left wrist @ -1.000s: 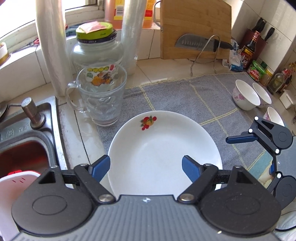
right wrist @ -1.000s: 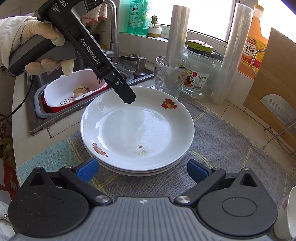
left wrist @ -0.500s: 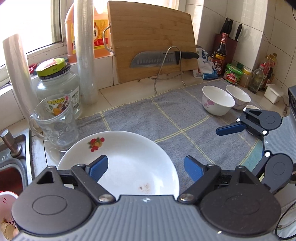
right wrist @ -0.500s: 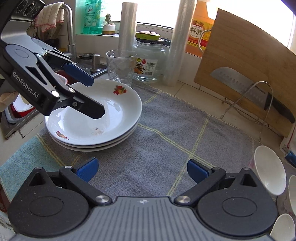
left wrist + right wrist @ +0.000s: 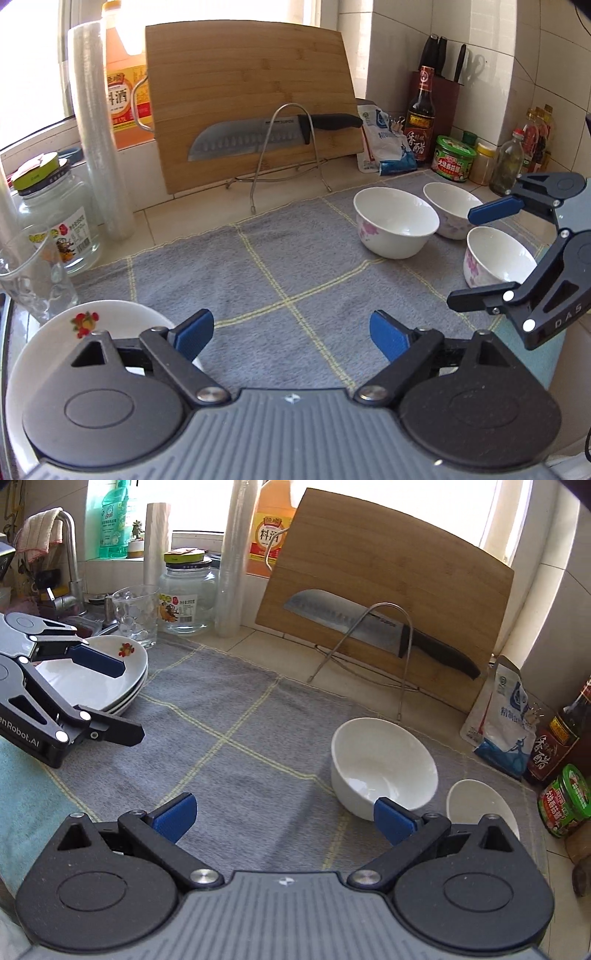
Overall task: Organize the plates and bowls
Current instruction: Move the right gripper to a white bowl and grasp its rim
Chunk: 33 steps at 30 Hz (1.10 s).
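Left gripper: jaws opening, already wide, nothing between the blue pads; only grey mat shows in the gap at the lower middle of the left wrist view.
Right gripper: jaws spread wide and empty, over the mat at the lower middle of the right wrist view; its right pad overlaps the near rim of a bowl in the picture, and whether they touch cannot be told.
Plates: a stack of white plates with a fruit print at the left edge of the right wrist view, on the mat; the top plate shows at the lower left of the left wrist view, partly behind the gripper body.
Bowls: three white bowls with pink flower prints at the right of the left wrist view, upright, close together; the nearest-centre bowl, one behind it, one in front right.
Mat: grey cloth with yellow lines, spread on the counter under plates and bowls.
Cutting board: upper middle, leaning on the wall, a knife on a wire stand before it.
Glass mug: just behind the plate stack.
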Available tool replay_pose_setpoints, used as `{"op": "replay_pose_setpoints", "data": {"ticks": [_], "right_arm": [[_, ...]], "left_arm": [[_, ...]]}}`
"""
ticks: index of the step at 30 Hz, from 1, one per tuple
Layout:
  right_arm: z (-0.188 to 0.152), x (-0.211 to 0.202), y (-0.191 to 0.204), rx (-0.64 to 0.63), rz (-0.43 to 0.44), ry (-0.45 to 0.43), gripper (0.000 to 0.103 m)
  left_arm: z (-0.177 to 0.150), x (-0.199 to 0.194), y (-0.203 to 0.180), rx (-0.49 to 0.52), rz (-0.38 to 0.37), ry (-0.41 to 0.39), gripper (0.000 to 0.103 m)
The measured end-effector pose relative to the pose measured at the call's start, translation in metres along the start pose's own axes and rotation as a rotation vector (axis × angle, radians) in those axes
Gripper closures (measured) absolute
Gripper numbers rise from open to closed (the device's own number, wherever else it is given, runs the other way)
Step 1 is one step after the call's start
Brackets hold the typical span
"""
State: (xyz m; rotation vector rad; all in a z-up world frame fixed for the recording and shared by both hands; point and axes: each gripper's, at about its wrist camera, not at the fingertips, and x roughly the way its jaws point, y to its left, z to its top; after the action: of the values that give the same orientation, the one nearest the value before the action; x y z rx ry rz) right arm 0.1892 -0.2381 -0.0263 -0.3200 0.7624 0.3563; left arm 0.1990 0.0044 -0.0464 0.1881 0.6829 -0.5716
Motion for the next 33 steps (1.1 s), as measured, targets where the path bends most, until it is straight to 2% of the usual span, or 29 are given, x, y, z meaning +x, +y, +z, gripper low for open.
{"op": "replay_pose_setpoints", "data": {"ticks": [1,7,14,17,23,33], "right_arm": [[-0.002,-0.001,-0.012,-0.001,0.006,0.000,0.000],[-0.006,0.006,-0.061,-0.010,0.054,-0.003,0.000],[-0.002,0.032,-0.105,0.010,0.149,0.014,0.000],[0.001,0.045,-0.117,0.009,0.178,0.022,0.000],[0.008,0.072,-0.136,0.040,0.250,0.028,0.000],[0.019,0.104,-0.151,0.066,0.327,0.064,0.003]], "left_arm": [[0.002,0.006,-0.009,0.007,0.007,-0.008,0.004],[0.018,0.039,-0.049,0.039,0.009,-0.029,0.004],[0.033,0.077,-0.085,0.083,0.037,-0.050,0.004],[0.038,0.090,-0.095,0.101,0.060,-0.059,0.004],[0.042,0.113,-0.105,0.117,0.048,-0.053,0.005],[0.048,0.128,-0.116,0.162,-0.012,-0.058,0.008]]}}
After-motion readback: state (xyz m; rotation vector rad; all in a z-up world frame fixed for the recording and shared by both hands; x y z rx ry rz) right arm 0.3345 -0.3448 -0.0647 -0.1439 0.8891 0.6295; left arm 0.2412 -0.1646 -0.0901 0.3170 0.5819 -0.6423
